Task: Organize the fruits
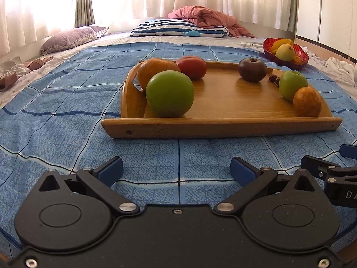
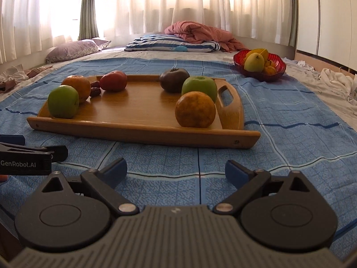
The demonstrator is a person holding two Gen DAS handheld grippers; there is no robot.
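A wooden tray (image 1: 223, 127) (image 2: 142, 134) lies on a blue checked bedspread. At its left end sit a green apple (image 1: 169, 93) (image 2: 63, 101), an orange (image 1: 156, 69) (image 2: 77, 87) and a red tomato (image 1: 191, 67) (image 2: 113, 80). A dark tomato (image 1: 252, 69) (image 2: 174, 80) stands at the back. At the right end are a second green apple (image 1: 292, 84) (image 2: 199, 88) and a second orange (image 1: 307, 101) (image 2: 195, 109). Dates (image 2: 96, 88) lie by the left orange. My left gripper (image 1: 176, 170) and right gripper (image 2: 176, 172) hover open and empty before the tray's front edge.
A red bowl (image 1: 286, 54) (image 2: 260, 65) with yellow fruit stands on the bed beyond the tray's right end. Pillows (image 1: 178, 30) and a pink blanket (image 1: 207, 19) lie at the head. Crumpled white cloth (image 2: 337, 79) is at the right edge, clothes at the left.
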